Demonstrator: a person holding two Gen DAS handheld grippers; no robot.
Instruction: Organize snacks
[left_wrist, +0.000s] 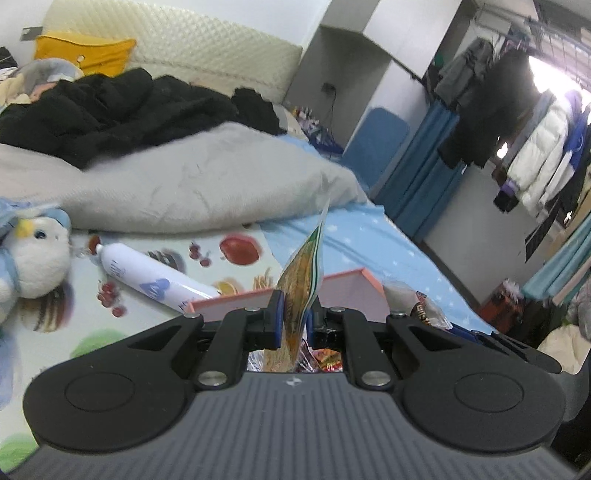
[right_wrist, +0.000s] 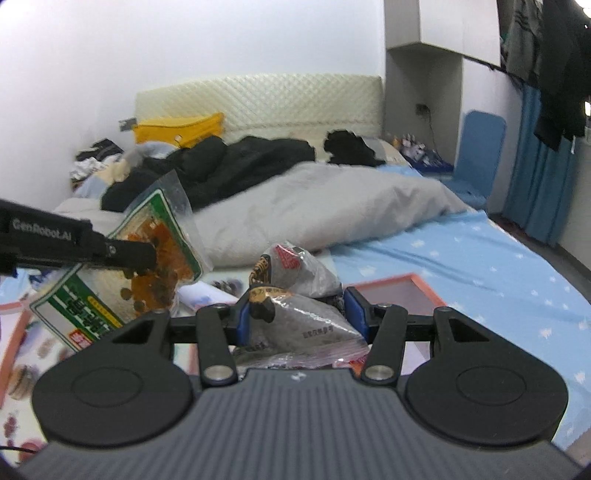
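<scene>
Mid-carry over the bed (right_wrist: 480, 258): left gripper (left_wrist: 295, 317) jaws clamped on green-edged snack pouch (left_wrist: 301, 280), right gripper (right_wrist: 301, 317) jaws gripping grey snack bag (right_wrist: 295, 317), both above pink box (right_wrist: 399, 291); next, likely lowering and releasing into box.

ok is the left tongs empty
No, the left tongs are shut on a green-edged snack packet standing up between them.

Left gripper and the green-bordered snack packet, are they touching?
Touching. The left wrist view shows the left gripper with its fingers pinching the green-bordered snack packet edge-on.
</scene>
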